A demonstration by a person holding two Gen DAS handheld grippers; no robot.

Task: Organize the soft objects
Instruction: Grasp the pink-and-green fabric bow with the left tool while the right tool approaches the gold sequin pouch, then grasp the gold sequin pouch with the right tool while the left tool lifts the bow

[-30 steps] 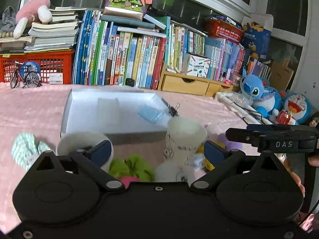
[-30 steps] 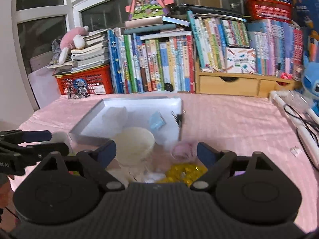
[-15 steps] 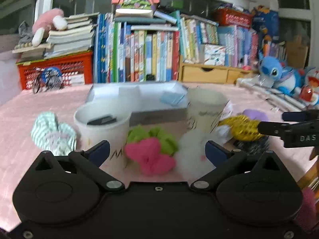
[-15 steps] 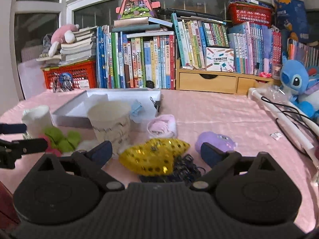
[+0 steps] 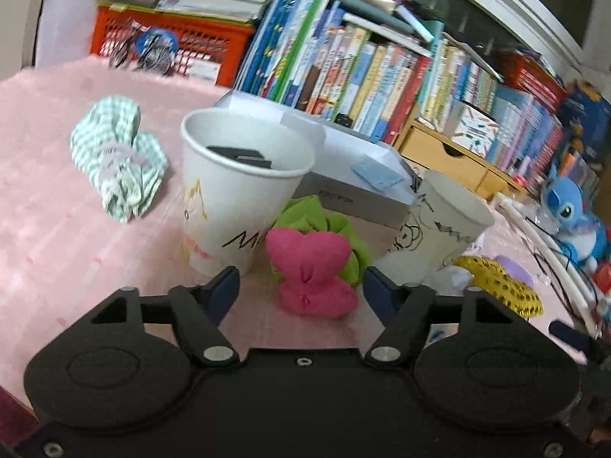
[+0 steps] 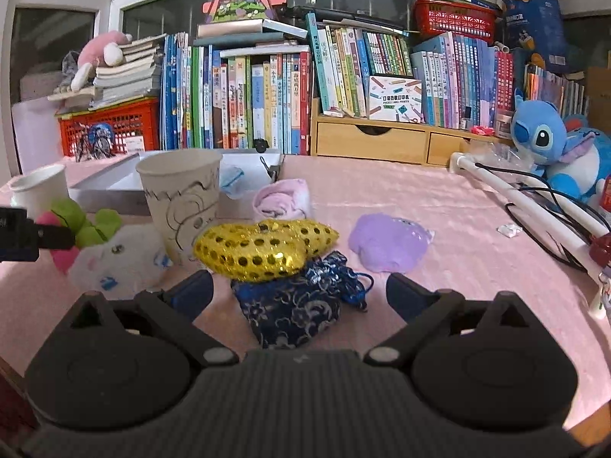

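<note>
Across the pink cloth-covered table [image 6: 439, 206] lay the soft items, catalogued as follows.

Left wrist view: left gripper [image 5: 300, 289] at the lower centre, its jaws closing, with the pink plush piece [image 5: 311, 273] between the blue fingertips [image 5: 225, 290]; no pad was seen pressing on it. Green plush piece [image 5: 324, 225] lay directly behind the pink one, touching it. White paper cup [image 5: 240, 194] stood upright at centre left, a dark object inside it. Green checked cloth bundle [image 5: 118, 160] lay at the left, apart from the cup. Second paper cup with black scribbles [image 5: 443, 229] stood at the right of centre. Grey shallow box [image 5: 359, 198] sat behind both cups.

Right wrist view: right gripper [image 6: 299, 292] at the lower centre, jaws spread wide and empty. Dark blue brocade pouch [image 6: 294, 309] lay between the fingertips, untouched. Gold sequinned cushion [image 6: 263, 248] rested on top of the pouch's far end. White fluffy toy [image 6: 118, 255] lay at the left, beside the scribbled cup. Purple soft piece [image 6: 385, 244] lay at the right of centre, apart from the pouch. Pale pink rolled cloth [image 6: 282, 198] sat behind the cushion. Row of books [image 6: 248, 103] and a blue plush toy [image 6: 542, 141] stood along the far edge.
</note>
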